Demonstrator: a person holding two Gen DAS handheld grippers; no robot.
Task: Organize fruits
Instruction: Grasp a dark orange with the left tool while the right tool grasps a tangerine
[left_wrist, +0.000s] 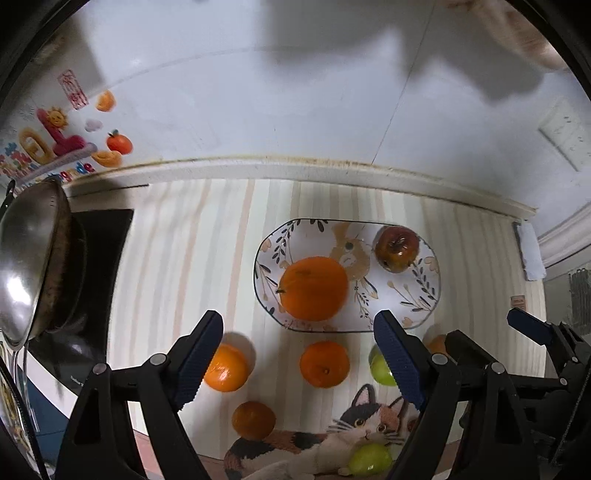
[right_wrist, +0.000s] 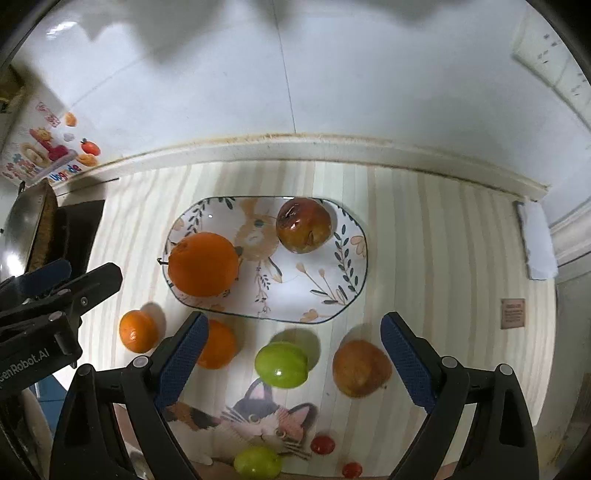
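Left wrist view: the left gripper (left_wrist: 299, 325) hangs wide open and empty above a large orange (left_wrist: 313, 288) and a dark red apple (left_wrist: 397, 249) on the oval floral ceramic plate (left_wrist: 424, 291).

Right wrist view: the right gripper (right_wrist: 293, 326), jaws spread and empty, hovers over a green plum-like fruit (right_wrist: 281, 364) and a brownish-orange fruit (right_wrist: 360, 367) on the striped mat (right_wrist: 443, 258).

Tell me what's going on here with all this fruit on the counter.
Someone is sorting fruit onto a patterned plate using two handheld grippers. A large orange and a reddish apple already sit on it. The left gripper and right gripper both hover open and empty over the loose fruit, including a green fruit and a small orange.
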